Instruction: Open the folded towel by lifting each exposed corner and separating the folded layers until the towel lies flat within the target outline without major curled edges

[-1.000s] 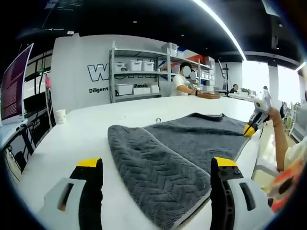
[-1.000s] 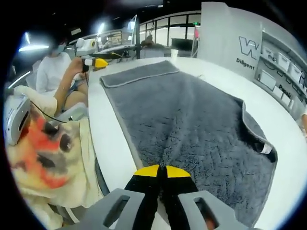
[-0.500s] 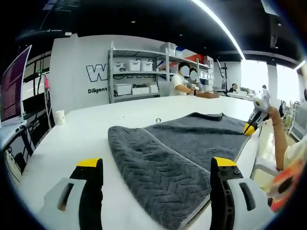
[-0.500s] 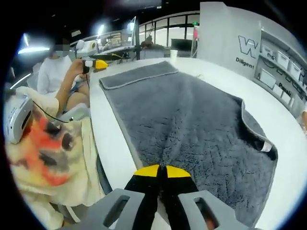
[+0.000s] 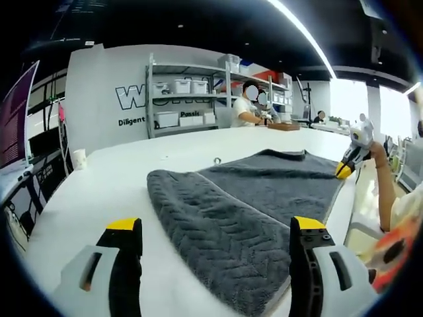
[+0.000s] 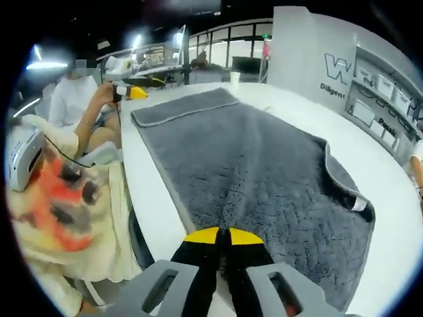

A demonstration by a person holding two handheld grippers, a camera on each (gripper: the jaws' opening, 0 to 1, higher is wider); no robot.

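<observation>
One dark grey herringbone-textured towel (image 6: 264, 191) is spread over one white tabletop (image 5: 106, 191), and everything else is placed from it. In the right gripper view, the right gripper (image 6: 218, 236) is seen at the towel's nearest edge, its two yellow-tipped black jaws pressed together with a pinch of the grey pile caught between them. Beyond that grip the towel runs away along the table edge; one corner on the far-right side is turned over, where a small white label (image 6: 357, 205) is exposed. At the towel's far end a folded-over strip is seen, and past it the left gripper (image 6: 135, 92) is held in a person's hand.

In the left gripper view, the left gripper (image 5: 218, 234) is held just short of the towel (image 5: 251, 198), its two jaws wide apart and nothing between them. The folded flap lies nearest, with the flat layer behind it. At the towel's far corner the right gripper (image 5: 344, 170) is seen touching the edge. Behind the towel one white paper cup (image 5: 79, 158) stands on the table, and one metal shelving rack (image 5: 188, 99) with white bins is seen against the wall.
</observation>
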